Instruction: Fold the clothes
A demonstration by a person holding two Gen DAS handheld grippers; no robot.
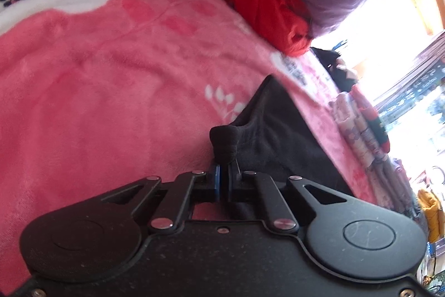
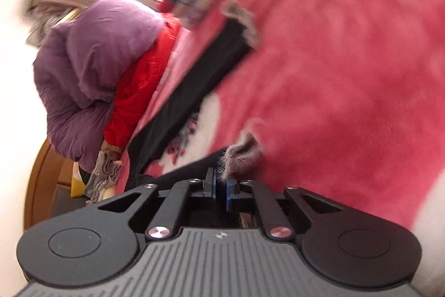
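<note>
No legible text, labels, brands or numbers anywhere

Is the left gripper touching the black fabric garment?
Touching. The left wrist view shows the left gripper shut on a bunched corner of the black fabric garment.

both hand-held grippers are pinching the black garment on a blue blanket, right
Not quite: the blanket is pink, not blue, as the left wrist view shows. The left hand-held gripper and the right hand-held gripper are both shut on the black garment.
</note>
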